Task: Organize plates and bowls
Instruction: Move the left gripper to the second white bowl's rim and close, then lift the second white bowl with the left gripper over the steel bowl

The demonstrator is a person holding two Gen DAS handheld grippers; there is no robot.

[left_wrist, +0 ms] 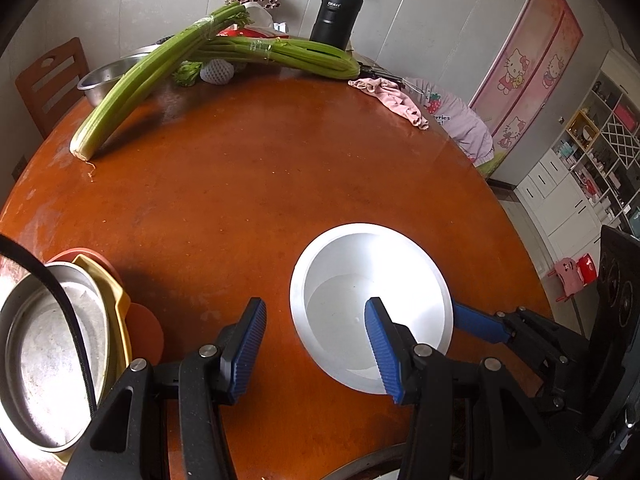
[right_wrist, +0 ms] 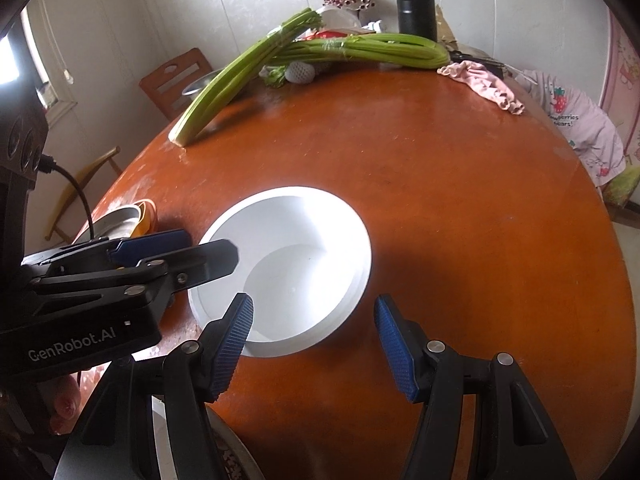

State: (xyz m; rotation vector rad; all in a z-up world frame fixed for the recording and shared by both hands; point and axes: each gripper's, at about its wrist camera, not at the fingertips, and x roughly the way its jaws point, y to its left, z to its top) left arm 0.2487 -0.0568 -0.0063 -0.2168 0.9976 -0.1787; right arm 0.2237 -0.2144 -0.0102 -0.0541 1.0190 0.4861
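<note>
Leftmost, beside my left gripper, sits a nested stack: a dull steel pan inside a yellow dish on a reddish plate. Both grippers are spread wide and hold nothing. Ahead of them, straddled by one finger of each, lies the white bowl on the glossy orange worktop. It looks rigid, smooth, probably light plastic and slippery, so I'd pinch its broad flat rim. My right gripper hovers at its near edge.
</note>
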